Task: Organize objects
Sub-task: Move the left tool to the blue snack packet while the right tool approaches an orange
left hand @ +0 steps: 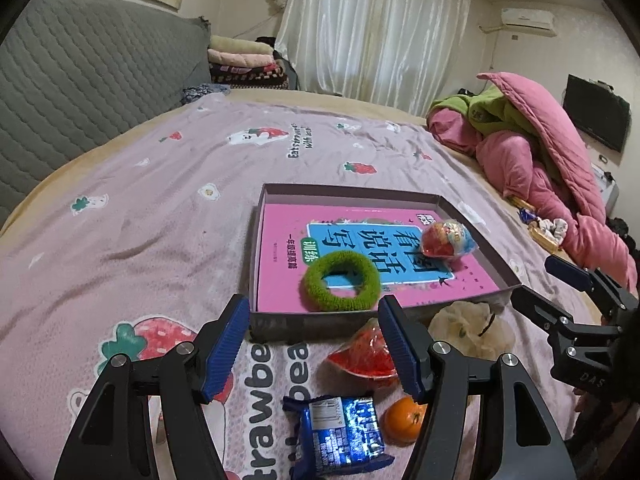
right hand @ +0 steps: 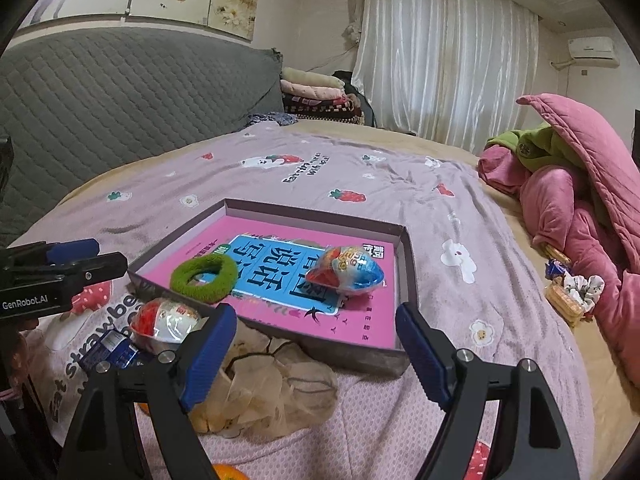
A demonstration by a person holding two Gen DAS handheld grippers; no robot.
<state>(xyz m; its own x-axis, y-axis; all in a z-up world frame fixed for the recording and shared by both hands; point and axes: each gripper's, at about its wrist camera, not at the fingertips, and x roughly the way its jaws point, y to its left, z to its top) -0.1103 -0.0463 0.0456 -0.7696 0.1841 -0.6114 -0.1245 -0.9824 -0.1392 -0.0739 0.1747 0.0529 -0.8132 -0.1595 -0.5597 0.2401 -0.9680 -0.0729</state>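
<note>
A shallow dark box (left hand: 256,240) (right hand: 408,280) lies on the bed. It holds a pink book (left hand: 280,280), a green hair tie (left hand: 340,280) (right hand: 204,276) and a wrapped toy egg (left hand: 450,238) (right hand: 348,274). In front of the box lie a second toy egg (left hand: 362,354) (right hand: 164,322), a blue snack packet (left hand: 340,434) (right hand: 112,348), an orange (left hand: 402,420) and a beige gauzy hair tie (left hand: 468,324) (right hand: 272,384). My left gripper (left hand: 316,344) (right hand: 92,258) hovers open above the second egg and the packet. My right gripper (right hand: 316,356) (left hand: 550,290) hangs open over the beige tie, holding nothing.
The pink strawberry-print blanket (left hand: 160,208) covers the bed. A heap of pink and green bedding (left hand: 540,148) (right hand: 572,200) lies at the right, with small snacks and a white hair tie (right hand: 580,288) beside it. A grey padded headboard (left hand: 80,80) rises at the left.
</note>
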